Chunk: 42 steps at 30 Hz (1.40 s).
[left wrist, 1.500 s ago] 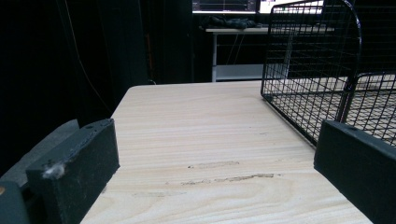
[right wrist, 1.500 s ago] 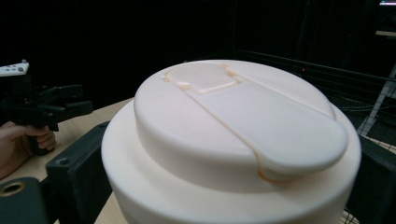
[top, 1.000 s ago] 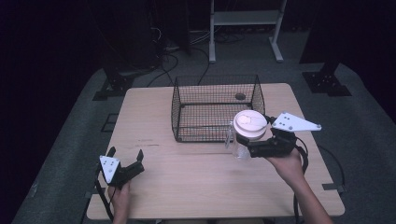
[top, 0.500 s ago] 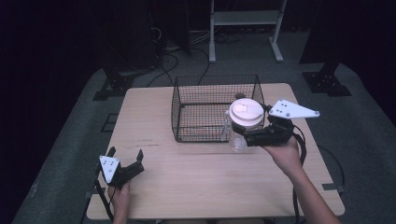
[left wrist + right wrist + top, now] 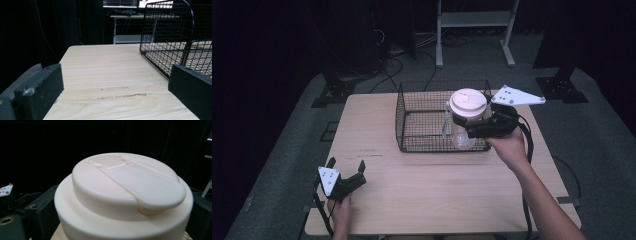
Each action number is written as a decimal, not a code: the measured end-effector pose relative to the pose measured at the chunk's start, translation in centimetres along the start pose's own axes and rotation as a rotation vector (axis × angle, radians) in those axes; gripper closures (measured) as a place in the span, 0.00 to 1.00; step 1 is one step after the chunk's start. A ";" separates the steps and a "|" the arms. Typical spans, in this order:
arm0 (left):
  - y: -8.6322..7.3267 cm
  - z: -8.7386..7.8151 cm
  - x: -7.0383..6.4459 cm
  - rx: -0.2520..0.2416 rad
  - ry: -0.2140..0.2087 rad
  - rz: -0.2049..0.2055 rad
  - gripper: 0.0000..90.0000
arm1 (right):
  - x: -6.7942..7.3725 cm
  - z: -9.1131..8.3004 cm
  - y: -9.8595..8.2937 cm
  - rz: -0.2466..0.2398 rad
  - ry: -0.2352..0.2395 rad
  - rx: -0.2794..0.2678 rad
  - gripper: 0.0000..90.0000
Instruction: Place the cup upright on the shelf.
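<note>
Clear jug (image 5: 460,131), round cream lid (image 5: 125,192)

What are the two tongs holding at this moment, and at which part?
The right tongs hold a clear jar with a white lid, gripped just under the lid, over the wire basket. The left tongs hold nothing.

Right gripper (image 5: 468,126), clamped on clear jar (image 5: 460,131) with white lid (image 5: 468,102), now farther forward and higher than a second ago: off bare tabletop near wire basket (image 5: 412,120), up over basket's right front corner.
</note>
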<state>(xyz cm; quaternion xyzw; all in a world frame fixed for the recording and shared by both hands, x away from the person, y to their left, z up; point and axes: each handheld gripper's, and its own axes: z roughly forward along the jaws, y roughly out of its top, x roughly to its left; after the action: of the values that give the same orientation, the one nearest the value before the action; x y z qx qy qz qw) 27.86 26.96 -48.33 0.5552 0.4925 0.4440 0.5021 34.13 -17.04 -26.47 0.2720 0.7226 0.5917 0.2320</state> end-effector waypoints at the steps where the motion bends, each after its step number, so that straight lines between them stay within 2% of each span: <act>1: 0.0 0.0 0.0 0.000 0.000 0.000 0.00 | -0.2 0.3 0.1 0.002 -0.001 0.002 0.05; 13: 0.0 0.0 0.0 0.000 -0.002 0.001 0.00 | -1.5 3.7 0.7 0.014 -0.016 0.031 0.05; 19: 0.0 0.0 0.0 -0.003 -0.003 -0.004 0.00 | -2.2 5.0 0.7 0.023 -0.021 0.026 0.05; 26: 0.0 0.0 0.1 -0.003 -0.003 -0.008 0.00 | -3.6 7.0 0.3 0.040 -0.042 0.040 0.05; 42: 0.0 0.0 0.2 -0.003 -0.005 -0.013 0.00 | -5.3 9.9 0.0 0.043 -0.069 0.046 0.05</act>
<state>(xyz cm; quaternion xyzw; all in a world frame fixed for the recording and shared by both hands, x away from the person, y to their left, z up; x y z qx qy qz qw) 27.87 27.11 -48.35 0.5521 0.4942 0.4401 0.5072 44.53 -13.35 -28.27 0.3131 0.7214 0.5701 0.2377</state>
